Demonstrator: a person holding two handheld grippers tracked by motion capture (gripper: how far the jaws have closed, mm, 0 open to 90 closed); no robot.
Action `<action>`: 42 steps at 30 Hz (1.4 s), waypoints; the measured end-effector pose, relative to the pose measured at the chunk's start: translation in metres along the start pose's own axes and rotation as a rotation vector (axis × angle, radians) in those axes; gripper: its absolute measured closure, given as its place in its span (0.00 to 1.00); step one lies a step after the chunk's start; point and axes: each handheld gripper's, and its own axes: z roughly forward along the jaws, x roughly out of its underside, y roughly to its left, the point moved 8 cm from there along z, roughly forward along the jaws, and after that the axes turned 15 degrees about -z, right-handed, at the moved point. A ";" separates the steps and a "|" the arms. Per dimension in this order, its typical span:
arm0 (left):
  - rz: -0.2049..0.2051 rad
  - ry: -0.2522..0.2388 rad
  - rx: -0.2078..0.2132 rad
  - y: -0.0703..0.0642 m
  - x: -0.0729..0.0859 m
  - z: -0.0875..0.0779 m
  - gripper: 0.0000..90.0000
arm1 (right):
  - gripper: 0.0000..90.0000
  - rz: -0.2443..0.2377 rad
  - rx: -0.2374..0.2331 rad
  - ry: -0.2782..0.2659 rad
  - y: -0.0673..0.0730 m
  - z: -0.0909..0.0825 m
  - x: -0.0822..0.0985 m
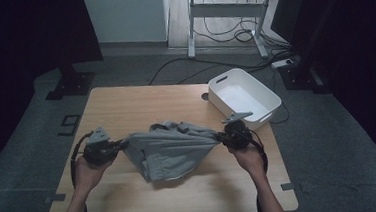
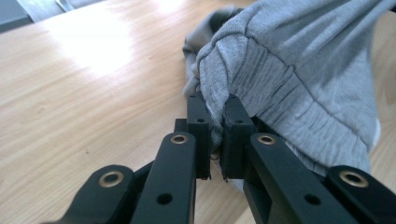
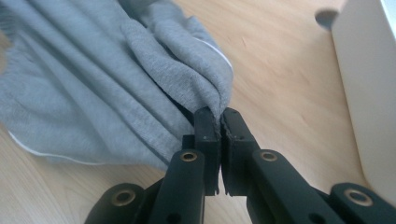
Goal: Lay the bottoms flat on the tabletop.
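A grey knit garment is stretched between my two grippers over the wooden table, its middle sagging to the tabletop. My left gripper is shut on the garment's ribbed edge; the cloth bunches between the black jaws at my left gripper. On the other side, my right gripper is shut on a folded corner of the garment, pinched tight at my right gripper. A hand holds each gripper from the near edge.
A white plastic bin stands at the table's far right corner, its wall close beside the right gripper. Past the table lie floor cables and a desk frame.
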 end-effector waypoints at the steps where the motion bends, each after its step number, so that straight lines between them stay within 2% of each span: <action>1: 0.001 0.014 0.008 -0.001 0.003 0.003 0.92 | 0.96 0.012 0.002 0.012 -0.001 0.001 0.005; 3: -0.003 0.057 0.011 -0.002 0.011 0.014 0.91 | 0.95 0.029 -0.008 0.050 -0.001 0.008 0.017; 4: -0.003 0.068 0.004 -0.002 0.014 0.019 0.88 | 0.89 0.041 -0.014 0.067 0.000 0.014 0.025; 5: 0.003 0.078 -0.025 0.001 0.017 0.024 0.84 | 0.84 0.046 -0.007 0.085 -0.001 0.018 0.029; 6: 0.004 0.082 -0.054 0.005 0.020 0.028 0.75 | 0.74 0.047 0.002 0.109 -0.001 0.022 0.035; 7: 0.000 0.086 -0.062 0.007 0.020 0.029 0.59 | 0.61 0.066 0.000 0.120 -0.002 0.027 0.043; 8: -0.015 0.080 -0.065 0.010 0.021 0.028 0.59 | 0.61 0.066 0.000 0.120 -0.002 0.027 0.043; 9: -0.027 0.074 -0.057 0.011 0.020 0.025 0.54 | 0.59 0.071 -0.004 0.108 -0.002 0.025 0.044; 11: -0.026 0.055 -0.055 0.012 0.019 0.016 0.46 | 0.56 0.068 -0.014 0.077 -0.001 0.016 0.040; 13: -0.021 0.059 -0.048 0.011 0.020 0.010 0.43 | 0.56 0.064 -0.020 0.065 0.000 0.013 0.037; 16: -0.018 0.077 -0.041 0.011 0.027 0.009 0.40 | 0.58 0.032 -0.067 0.036 0.014 0.008 0.028; 17: -0.022 0.080 -0.042 0.011 0.029 0.011 0.38 | 0.58 -0.003 -0.098 0.029 0.027 0.009 0.024; 18: -0.026 0.087 -0.047 0.013 0.032 0.013 0.38 | 0.58 -0.003 -0.098 0.029 0.027 0.009 0.024; 21: -0.049 0.096 -0.047 0.019 0.037 0.024 0.37 | 0.58 -0.035 -0.160 0.005 0.049 0.017 0.020; 22: -0.054 0.099 -0.052 0.021 0.038 0.027 0.39 | 0.57 -0.052 -0.201 0.000 0.063 0.025 0.019; 23: -0.059 0.099 -0.058 0.023 0.039 0.031 0.39 | 0.57 -0.052 -0.201 0.000 0.063 0.025 0.019; 26: -0.077 0.107 -0.048 0.026 0.040 0.042 0.46 | 0.57 -0.070 -0.266 -0.012 0.084 0.038 0.018; 30: -0.073 0.148 -0.061 0.024 0.047 0.054 0.49 | 0.55 -0.120 -0.325 -0.010 0.109 0.055 0.021; 33: -0.079 0.165 -0.076 0.025 0.052 0.059 0.52 | 0.52 -0.178 -0.359 0.007 0.127 0.068 0.027; 37: -0.086 0.182 -0.099 0.028 0.060 0.062 0.52 | 0.51 -0.282 -0.338 0.059 0.138 0.081 0.034; 38: -0.090 0.182 -0.095 0.028 0.062 0.063 0.56 | 0.56 -0.322 -0.315 0.081 0.140 0.086 0.036; 39: -0.090 0.180 -0.094 0.028 0.063 0.063 0.56 | 0.56 -0.322 -0.315 0.081 0.140 0.086 0.036; 40: -0.091 0.179 -0.095 0.028 0.064 0.064 0.65 | 0.69 -0.355 -0.274 0.091 0.140 0.089 0.036; 41: -0.089 0.182 -0.088 0.028 0.065 0.065 0.68 | 0.74 -0.364 -0.263 0.090 0.139 0.089 0.036; 42: -0.083 0.185 -0.089 0.027 0.066 0.066 0.68 | 0.74 -0.364 -0.263 0.090 0.139 0.089 0.036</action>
